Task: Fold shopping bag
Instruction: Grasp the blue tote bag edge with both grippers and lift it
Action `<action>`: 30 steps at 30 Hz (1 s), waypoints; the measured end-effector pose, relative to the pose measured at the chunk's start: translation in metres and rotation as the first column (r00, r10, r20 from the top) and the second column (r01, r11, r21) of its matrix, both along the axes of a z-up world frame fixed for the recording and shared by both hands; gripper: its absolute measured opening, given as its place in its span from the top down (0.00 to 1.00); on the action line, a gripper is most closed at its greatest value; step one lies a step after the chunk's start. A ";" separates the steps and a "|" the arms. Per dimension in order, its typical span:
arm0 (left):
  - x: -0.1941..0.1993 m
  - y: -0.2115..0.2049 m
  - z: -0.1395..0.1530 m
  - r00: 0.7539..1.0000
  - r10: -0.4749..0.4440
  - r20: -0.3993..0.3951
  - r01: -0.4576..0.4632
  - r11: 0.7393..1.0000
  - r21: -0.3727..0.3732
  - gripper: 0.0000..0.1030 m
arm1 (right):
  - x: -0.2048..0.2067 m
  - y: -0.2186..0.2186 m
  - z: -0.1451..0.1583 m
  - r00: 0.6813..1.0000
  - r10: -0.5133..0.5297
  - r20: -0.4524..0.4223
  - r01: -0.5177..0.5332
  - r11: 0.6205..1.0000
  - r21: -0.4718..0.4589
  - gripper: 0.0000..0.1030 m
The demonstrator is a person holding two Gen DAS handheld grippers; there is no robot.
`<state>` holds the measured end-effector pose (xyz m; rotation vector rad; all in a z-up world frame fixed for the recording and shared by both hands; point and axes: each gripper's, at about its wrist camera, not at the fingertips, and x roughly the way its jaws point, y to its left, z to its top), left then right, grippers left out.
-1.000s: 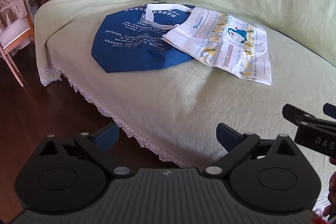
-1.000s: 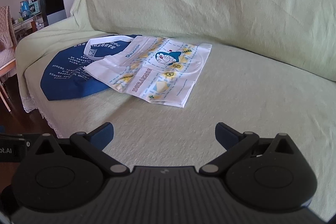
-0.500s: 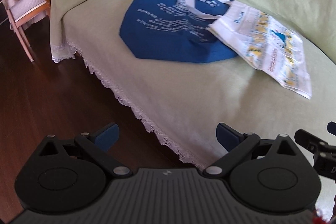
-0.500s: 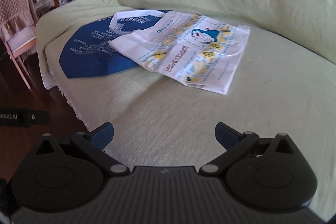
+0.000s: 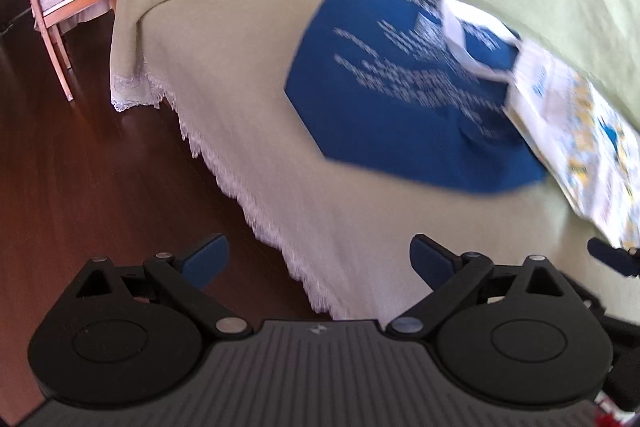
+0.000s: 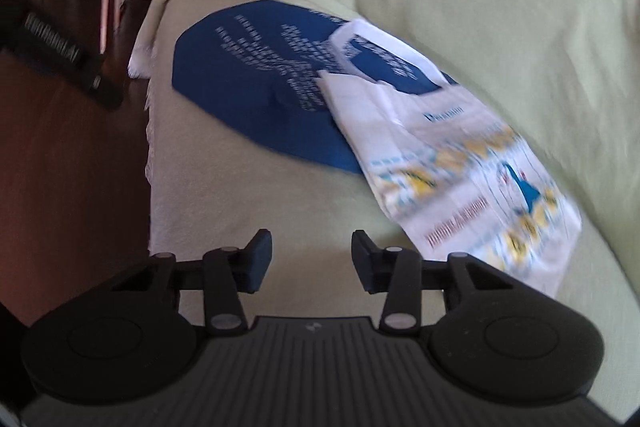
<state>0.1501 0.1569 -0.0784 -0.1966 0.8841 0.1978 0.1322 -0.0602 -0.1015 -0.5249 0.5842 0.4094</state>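
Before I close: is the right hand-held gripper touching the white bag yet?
Apart. In the right wrist view the right hand-held gripper has only green cover between its fingers; the white bag lies beyond.

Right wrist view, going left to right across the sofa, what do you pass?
Dark wooden floor → lace-edged sofa cover → blue bag → white cartoon-print bag → green back cushion.
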 end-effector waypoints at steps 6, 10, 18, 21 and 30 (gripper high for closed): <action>0.046 0.026 -0.008 0.995 0.084 0.053 -0.080 0.993 -0.081 0.05 | 0.016 0.037 -0.016 0.960 0.181 0.215 -0.129 0.963 -0.235 0.48; 0.072 0.039 -0.017 0.985 0.154 0.083 -0.141 0.980 -0.144 0.05 | 0.023 0.053 -0.029 0.923 0.281 0.261 -0.175 0.914 -0.367 0.48; 0.108 0.058 -0.044 0.970 0.238 0.056 -0.205 0.917 -0.342 0.31 | 0.032 0.076 -0.057 0.832 0.453 0.320 -0.194 0.778 -0.598 0.67; 0.109 0.058 -0.041 0.975 0.214 0.063 -0.177 0.913 -0.367 0.68 | 0.036 0.086 -0.060 0.828 0.453 0.331 -0.169 0.764 -0.623 0.81; 0.019 0.069 0.068 0.904 0.259 0.341 -0.159 0.942 -0.295 0.90 | -0.012 0.090 0.002 0.770 0.414 0.485 -0.224 0.888 -0.403 0.96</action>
